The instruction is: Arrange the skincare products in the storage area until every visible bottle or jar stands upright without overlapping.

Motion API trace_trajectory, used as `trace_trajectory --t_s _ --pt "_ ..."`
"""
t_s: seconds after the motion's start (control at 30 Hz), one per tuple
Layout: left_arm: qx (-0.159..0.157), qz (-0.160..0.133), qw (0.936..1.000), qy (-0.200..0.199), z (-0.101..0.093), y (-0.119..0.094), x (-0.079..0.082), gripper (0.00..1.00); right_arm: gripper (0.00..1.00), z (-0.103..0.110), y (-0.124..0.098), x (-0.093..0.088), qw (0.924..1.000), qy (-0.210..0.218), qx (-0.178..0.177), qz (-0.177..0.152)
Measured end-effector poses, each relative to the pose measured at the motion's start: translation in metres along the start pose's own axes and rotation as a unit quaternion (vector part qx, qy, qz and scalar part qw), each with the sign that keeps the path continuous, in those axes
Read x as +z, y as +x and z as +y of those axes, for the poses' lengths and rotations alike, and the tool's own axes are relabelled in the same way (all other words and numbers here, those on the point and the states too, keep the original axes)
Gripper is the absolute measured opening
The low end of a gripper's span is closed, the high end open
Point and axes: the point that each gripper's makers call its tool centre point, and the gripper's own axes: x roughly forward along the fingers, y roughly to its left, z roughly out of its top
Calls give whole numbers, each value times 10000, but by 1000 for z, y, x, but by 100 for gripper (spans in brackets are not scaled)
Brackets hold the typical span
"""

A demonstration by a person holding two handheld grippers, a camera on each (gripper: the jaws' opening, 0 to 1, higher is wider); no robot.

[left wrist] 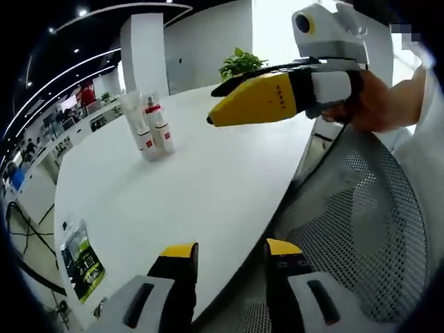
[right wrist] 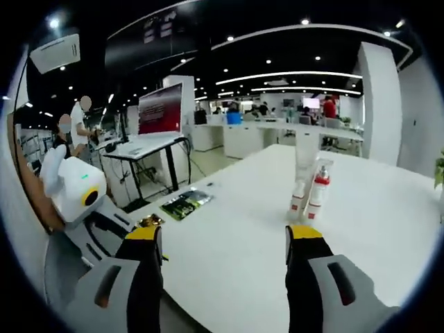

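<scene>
Two slim white plastic bottles with red bands [left wrist: 154, 132] stand touching, far out on the white round table [left wrist: 208, 187]. Both grippers, left gripper [left wrist: 229, 253] and right gripper [right wrist: 225, 239], gape wide, empty. Bottles look light, tippy, slick: grip mid-body.

White, yellow, black and red across the desk scene

The table [left wrist: 208, 187] is plain white; the two bottles [right wrist: 310, 191] are white with red bands and a red cap. The left gripper [left wrist: 229, 253] and right gripper [right wrist: 225, 239] have black jaws tipped yellow on grey bodies; seen side-on, the right gripper's jaws are yellow edged black. The chair [left wrist: 361, 229] is grey dotted mesh; the packet [left wrist: 83, 260] is green and black.
</scene>
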Motion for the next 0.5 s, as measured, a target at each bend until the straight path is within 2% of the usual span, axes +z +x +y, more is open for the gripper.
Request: trace_trajectory --t_s 0.07,0.13,0.2,0.23,0.3,0.43,0.47,0.5 --pt "-49 14 9999 -106 0 1 0 49 69 0 0 -1 10000 -16 -73 -58" --pt "-99 61 9997 -226 4 0 -1 52 68 -2 0 -1 9999 14 -129 -95" --pt "-231 56 9979 -609 6 -1 1 55 66 -6 2 -3 9997 -36 -229 -6" --pt "-184 45 9985 -522 16 -3 3 58 65 -8 1 -1 9996 -60 -259 -72" --pt "-141 26 9981 -592 27 -5 6 62 65 -9 1 0 9995 -53 -278 -111" --pt "251 -251 9922 -1197 75 -11 22 71 61 -5 -1 -2 9991 -305 -299 -59" --pt "534 -149 9919 -1142 95 -13 21 73 61 -3 0 -2 9990 -350 -275 -46" --pt "642 -1 9931 -985 106 -14 18 77 62 -2 1 -3 9989 -390 -267 -27"
